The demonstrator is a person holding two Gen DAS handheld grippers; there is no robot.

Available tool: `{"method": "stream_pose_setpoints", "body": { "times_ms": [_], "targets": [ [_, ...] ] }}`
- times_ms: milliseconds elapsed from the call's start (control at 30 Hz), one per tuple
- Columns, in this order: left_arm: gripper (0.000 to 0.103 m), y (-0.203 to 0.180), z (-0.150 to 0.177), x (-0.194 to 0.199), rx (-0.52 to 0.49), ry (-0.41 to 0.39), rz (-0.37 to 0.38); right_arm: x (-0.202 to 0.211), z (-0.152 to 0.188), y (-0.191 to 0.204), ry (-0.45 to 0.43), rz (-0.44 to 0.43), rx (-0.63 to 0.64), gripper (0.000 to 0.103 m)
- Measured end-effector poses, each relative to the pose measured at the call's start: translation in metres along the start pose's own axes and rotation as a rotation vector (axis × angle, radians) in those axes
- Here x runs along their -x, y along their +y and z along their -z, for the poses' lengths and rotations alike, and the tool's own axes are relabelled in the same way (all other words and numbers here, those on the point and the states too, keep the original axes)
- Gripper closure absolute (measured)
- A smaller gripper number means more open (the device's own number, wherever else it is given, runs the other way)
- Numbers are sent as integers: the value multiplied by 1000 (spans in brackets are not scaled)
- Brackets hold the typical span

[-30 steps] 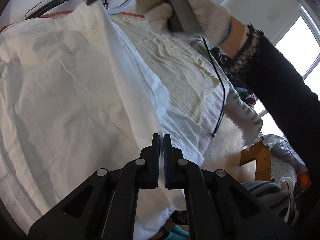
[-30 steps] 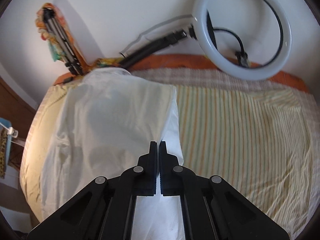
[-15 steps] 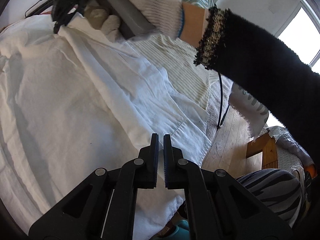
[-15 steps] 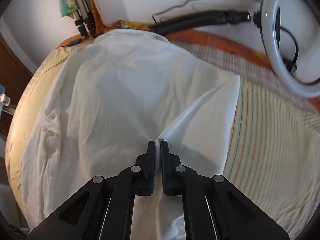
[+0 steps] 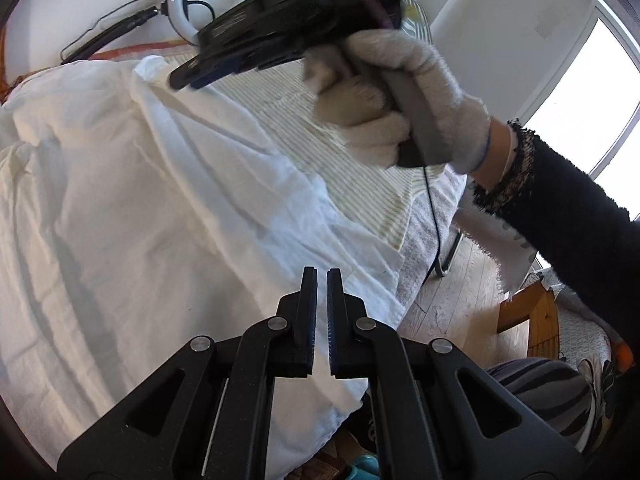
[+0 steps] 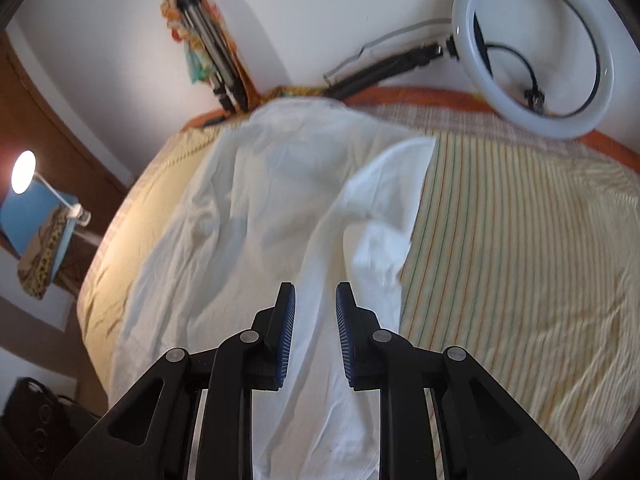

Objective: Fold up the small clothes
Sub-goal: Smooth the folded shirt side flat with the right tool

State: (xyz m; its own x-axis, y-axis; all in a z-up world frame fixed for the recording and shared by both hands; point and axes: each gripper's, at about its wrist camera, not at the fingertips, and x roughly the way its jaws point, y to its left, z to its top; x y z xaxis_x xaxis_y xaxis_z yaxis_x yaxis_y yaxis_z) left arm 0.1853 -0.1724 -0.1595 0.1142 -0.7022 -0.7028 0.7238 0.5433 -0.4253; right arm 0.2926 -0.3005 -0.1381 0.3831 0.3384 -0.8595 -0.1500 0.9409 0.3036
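A white garment [image 5: 160, 200] lies spread on the striped bed sheet [image 6: 520, 240]. Its right side is folded over as a flap [image 6: 392, 184] onto the body [image 6: 260, 220]. My right gripper [image 6: 316, 292] hovers above the cloth. Its jaws are opening, with nothing between them. In the left wrist view a gloved hand holds that gripper [image 5: 180, 80] above the garment's far end. My left gripper [image 5: 322, 276] is shut over the near hem. Whether it pinches the fabric is hidden.
A ring light [image 6: 536, 52] on a black arm and a folded tripod [image 6: 212, 52] lean at the head of the bed. A lamp [image 6: 22, 170] glows at the left. Past the bed's right edge are wooden floor [image 5: 452, 292], a cable [image 5: 434, 216] and a wooden stool [image 5: 532, 320].
The right gripper carried the garment's side over the body, then let it go. Its jaws parted and it drew back. The left gripper stayed shut in place.
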Motion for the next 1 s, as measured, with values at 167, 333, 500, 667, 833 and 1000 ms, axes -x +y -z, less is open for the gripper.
{"method": "stream_pose_setpoints", "body": {
  "times_ms": [167,333,500,667,833,1000],
  "targets": [
    [102,-7,-1,-33,-68,93,-66,-27,-3,-24,13,152,-47,84],
    [102,1,17,-38,-63,127,-83,-28,-5,-59,14,237,-131,86],
    [102,6,28,-19,-37,102,-66,-18,-7,-36,-16,212,-30,86],
    [102,4,35,-14,-41,110,-64,-35,-7,-15,36,213,63,86],
    [102,-4,33,-9,-59,91,-58,-49,-14,15,55,150,116,86],
    [100,4,30,-2,-41,56,-85,-77,-15,36,103,98,121,83]
  ]
}}
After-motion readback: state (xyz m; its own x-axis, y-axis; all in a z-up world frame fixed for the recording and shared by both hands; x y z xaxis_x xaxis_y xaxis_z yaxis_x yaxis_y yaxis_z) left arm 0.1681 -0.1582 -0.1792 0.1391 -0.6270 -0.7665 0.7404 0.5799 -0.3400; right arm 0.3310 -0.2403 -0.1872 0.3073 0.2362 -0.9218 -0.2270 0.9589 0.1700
